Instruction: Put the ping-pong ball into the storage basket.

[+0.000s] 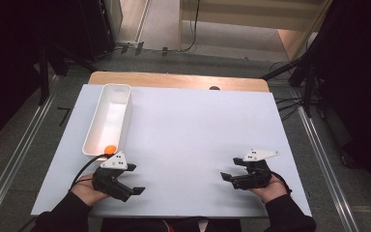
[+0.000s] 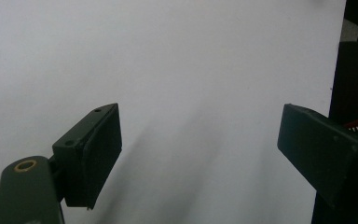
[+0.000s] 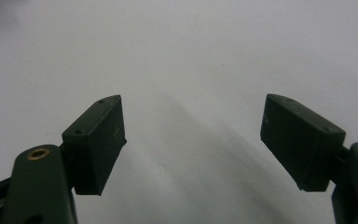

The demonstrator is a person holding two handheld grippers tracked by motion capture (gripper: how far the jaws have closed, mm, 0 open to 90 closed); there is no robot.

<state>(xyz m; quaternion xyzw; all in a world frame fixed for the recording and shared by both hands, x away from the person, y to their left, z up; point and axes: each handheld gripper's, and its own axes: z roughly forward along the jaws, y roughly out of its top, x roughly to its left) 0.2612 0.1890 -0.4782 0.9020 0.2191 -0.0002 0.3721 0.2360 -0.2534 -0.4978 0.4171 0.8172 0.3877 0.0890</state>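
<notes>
A small orange ball (image 1: 109, 149) lies at the near end of a long white bin (image 1: 100, 125) on the left of the white table top (image 1: 198, 130). My left gripper (image 1: 134, 179) rests just in front of the bin, pointing right, jaws wide apart and empty; its own view has the gripper (image 2: 200, 154) over bare white surface. My right gripper (image 1: 231, 169) sits near the front right, pointing left toward the middle, also open with nothing between its fingers, as seen over plain white in its own view (image 3: 193, 140).
The white top covers a wooden table (image 1: 174, 79) whose far edge shows behind it. Dark stands and cables (image 1: 294, 82) flank the table on the floor. A black edge (image 2: 354, 70) shows at the right of the left gripper view.
</notes>
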